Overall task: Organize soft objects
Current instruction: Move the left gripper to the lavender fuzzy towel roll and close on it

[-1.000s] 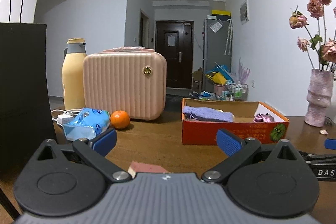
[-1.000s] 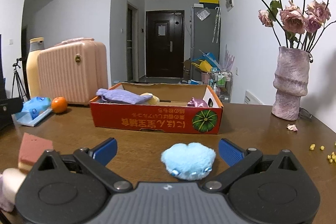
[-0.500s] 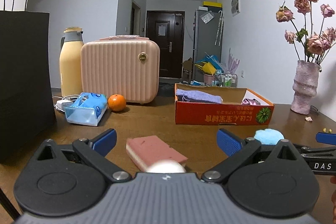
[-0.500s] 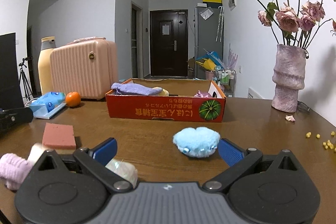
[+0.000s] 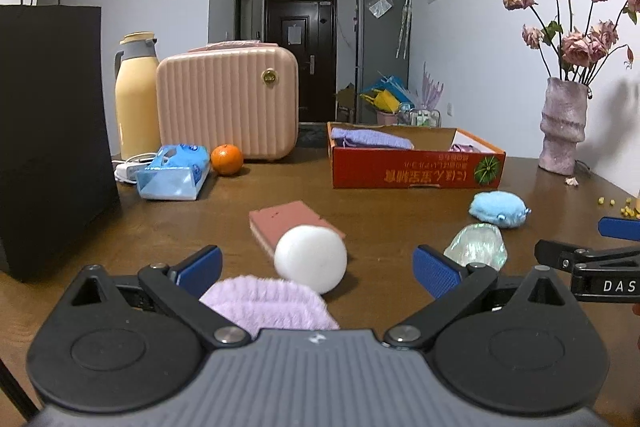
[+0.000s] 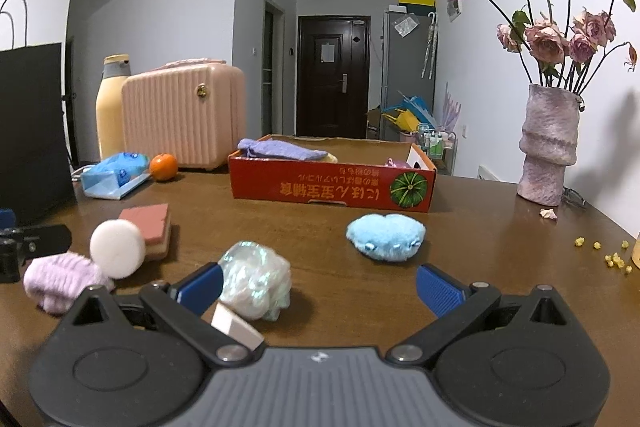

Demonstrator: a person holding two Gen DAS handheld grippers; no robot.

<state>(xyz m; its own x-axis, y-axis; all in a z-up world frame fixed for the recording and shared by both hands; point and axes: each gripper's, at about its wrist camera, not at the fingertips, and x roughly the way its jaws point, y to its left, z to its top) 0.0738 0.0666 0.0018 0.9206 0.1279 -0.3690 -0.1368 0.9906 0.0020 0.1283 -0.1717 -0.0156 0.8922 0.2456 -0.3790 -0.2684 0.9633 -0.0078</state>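
Note:
My left gripper [image 5: 318, 269] is open low over the table, a fluffy lilac cloth [image 5: 268, 303] lying between its jaws near the base. Just ahead sit a white foam puff [image 5: 310, 258] and a pink sponge block [image 5: 288, 217]. My right gripper [image 6: 320, 285] is open too; an iridescent scrunched ball [image 6: 256, 279] rests by its left finger, a pale wedge [image 6: 234, 325] below it. A light blue plush [image 6: 385, 235] lies ahead. The red cardboard box [image 6: 332, 189] behind holds a purple cloth [image 6: 280, 149] and other soft items.
A black paper bag [image 5: 52, 131] stands at the left. Behind it are a yellow thermos [image 5: 136, 95], a pink case [image 5: 228, 103], a blue tissue pack [image 5: 174, 173] and an orange [image 5: 227, 159]. A vase of dried roses [image 6: 548, 147] stands right, crumbs [image 6: 608, 255] near the edge.
Both grippers have drawn back from the box. The lilac cloth, white puff and iridescent ball have come into view close to the fingers. Both grippers stay open.

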